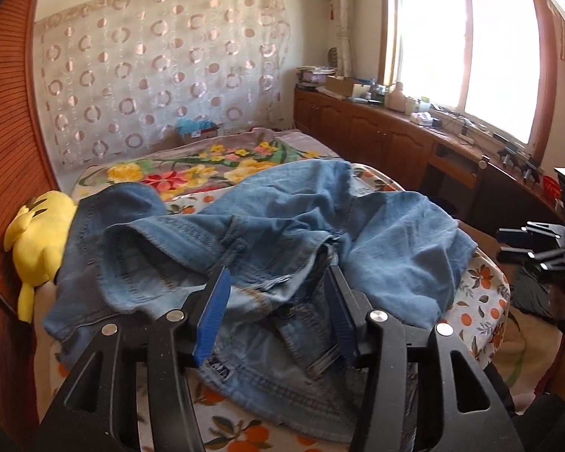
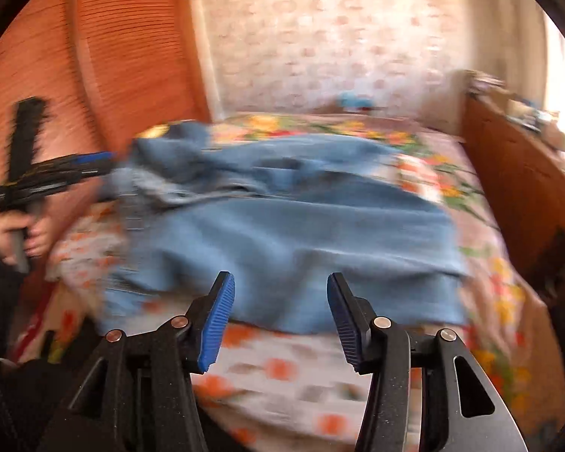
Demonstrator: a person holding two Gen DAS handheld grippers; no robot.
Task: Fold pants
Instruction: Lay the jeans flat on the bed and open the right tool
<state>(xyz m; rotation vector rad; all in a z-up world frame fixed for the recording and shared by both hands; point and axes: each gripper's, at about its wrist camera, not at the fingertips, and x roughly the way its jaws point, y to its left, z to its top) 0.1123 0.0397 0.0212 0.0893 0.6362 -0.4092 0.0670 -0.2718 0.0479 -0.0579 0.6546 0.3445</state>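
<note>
Blue ribbed pads on black fingers fill the bottom of both views. On the left gripper the fingers stand apart, with crumpled denim showing in the gap between them, but the pads do not press on the cloth. The right gripper is spread the same way, its pads hanging over the near edge of the fabric with nothing between them.

Light blue jeans, the pants, lie in a loose heap on the bed, which is covered by a sheet printed with oranges and, farther back, a blanket with big yellow and red flowers. In the left wrist view the waistband with its belt loops and stitching lies nearest the camera, and the legs trail away in bunched folds. The right wrist view is blurred; there the pants look like a wide blue spread across the bed.

At the left edge of the right wrist view, a hand grips the handle of the left gripper, whose tips reach the rumpled end of the denim.

A yellow plush toy rests at the left side of the bed against a reddish wooden panel. A patterned curtain hangs behind, and wooden cabinets cluttered on top run under a bright window.
</note>
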